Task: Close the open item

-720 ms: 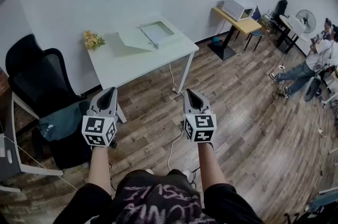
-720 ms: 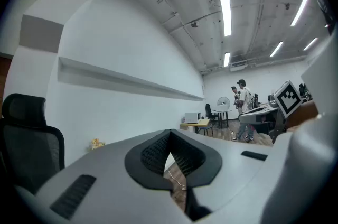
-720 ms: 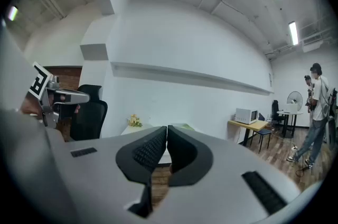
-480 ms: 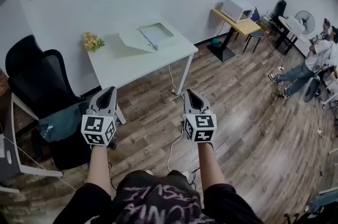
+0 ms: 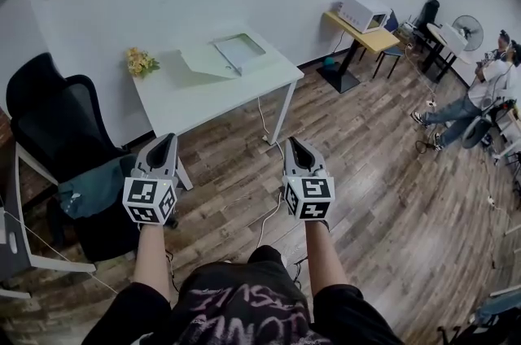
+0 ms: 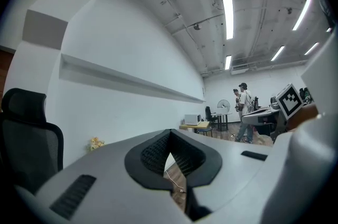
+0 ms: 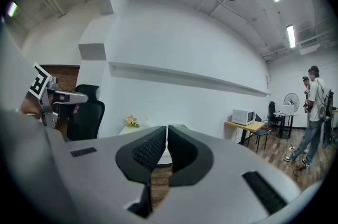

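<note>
- Left gripper (image 5: 168,141): fingers clenched together, grasping nothing.
- Right gripper (image 5: 293,145): fingers clenched too, empty.
- Open item (image 5: 225,56) lies on the table (image 5: 203,98), well ahead of both fingers.

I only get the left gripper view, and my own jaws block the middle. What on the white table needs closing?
Observer: A pale-green flat box lies open on the white table, its lid spread flat beside it.
Operator: Is either gripper near it?
Observer: No. The left gripper and right gripper are both over the wooden floor, short of the table.
Operator: Is the right one carrying anything?
Observer: No. Its jaws are closed together with nothing between them.
</note>
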`<act>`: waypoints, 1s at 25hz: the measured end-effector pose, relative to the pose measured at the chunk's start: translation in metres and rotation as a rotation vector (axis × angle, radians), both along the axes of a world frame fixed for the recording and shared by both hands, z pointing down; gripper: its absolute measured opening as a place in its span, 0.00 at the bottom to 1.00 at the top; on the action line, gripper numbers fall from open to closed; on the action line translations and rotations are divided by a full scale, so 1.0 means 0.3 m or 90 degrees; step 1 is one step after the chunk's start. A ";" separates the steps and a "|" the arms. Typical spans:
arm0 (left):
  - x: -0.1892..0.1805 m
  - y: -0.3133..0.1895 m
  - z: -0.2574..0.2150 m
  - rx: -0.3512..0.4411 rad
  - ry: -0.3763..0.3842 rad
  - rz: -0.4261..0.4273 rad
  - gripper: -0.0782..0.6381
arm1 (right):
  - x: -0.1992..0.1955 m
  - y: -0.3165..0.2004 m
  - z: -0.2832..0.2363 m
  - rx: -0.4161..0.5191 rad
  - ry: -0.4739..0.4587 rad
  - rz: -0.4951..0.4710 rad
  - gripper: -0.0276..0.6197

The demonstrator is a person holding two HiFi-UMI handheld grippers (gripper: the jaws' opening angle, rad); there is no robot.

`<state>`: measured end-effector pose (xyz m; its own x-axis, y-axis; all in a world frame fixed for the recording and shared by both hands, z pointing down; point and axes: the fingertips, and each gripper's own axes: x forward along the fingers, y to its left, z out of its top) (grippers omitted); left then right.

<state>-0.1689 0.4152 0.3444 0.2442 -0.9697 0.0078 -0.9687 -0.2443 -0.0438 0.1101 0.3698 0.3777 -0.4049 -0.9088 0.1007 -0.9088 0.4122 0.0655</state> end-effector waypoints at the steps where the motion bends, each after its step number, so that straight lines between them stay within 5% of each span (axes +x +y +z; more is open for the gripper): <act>1: 0.000 0.000 0.000 0.000 -0.001 0.001 0.13 | 0.003 0.000 0.003 -0.001 0.000 0.002 0.08; 12: -0.028 -0.086 0.049 -0.018 -0.008 -0.008 0.13 | -0.024 -0.103 0.031 0.000 0.018 -0.007 0.08; 25: -0.041 -0.384 0.092 -0.040 -0.009 -0.015 0.13 | -0.007 -0.414 0.086 -0.016 0.009 -0.003 0.08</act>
<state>-0.1811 0.3000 0.3719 0.2209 -0.9726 0.0722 -0.9736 -0.2243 -0.0426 0.1079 0.2455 0.4037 -0.4072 -0.9042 0.1291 -0.9060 0.4177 0.0679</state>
